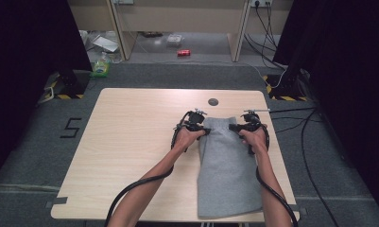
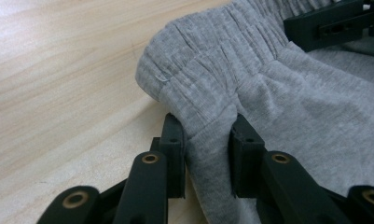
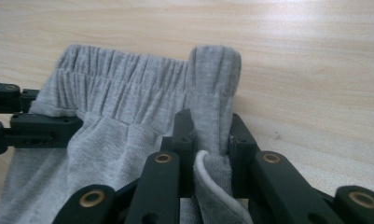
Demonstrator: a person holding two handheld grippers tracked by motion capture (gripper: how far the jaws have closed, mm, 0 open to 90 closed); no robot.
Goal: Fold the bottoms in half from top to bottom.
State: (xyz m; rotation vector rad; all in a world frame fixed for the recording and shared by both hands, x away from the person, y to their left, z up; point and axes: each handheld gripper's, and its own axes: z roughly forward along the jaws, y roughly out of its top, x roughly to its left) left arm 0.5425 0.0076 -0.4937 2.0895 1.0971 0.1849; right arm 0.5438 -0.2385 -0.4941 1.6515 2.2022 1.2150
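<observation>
Grey knit shorts (image 1: 227,165) lie flat on the light wood worktop (image 1: 130,151), right of centre, waistband at the far end, hem near the front edge. Left hand-held gripper (image 2: 207,140) is closed on the waistband's left corner w/ fabric bunched between its jaws; right hand-held gripper (image 3: 208,135) is clamped on the right corner, a white drawcord (image 3: 212,182) looping just below. Both corners are lifted slightly; gathered elastic spans btwn them.

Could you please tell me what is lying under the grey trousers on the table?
The grey trousers lie flat on the wooden table; bare tabletop shows on their left and far sides. Whatever lies beneath the cloth is covered and cannot be seen.
</observation>
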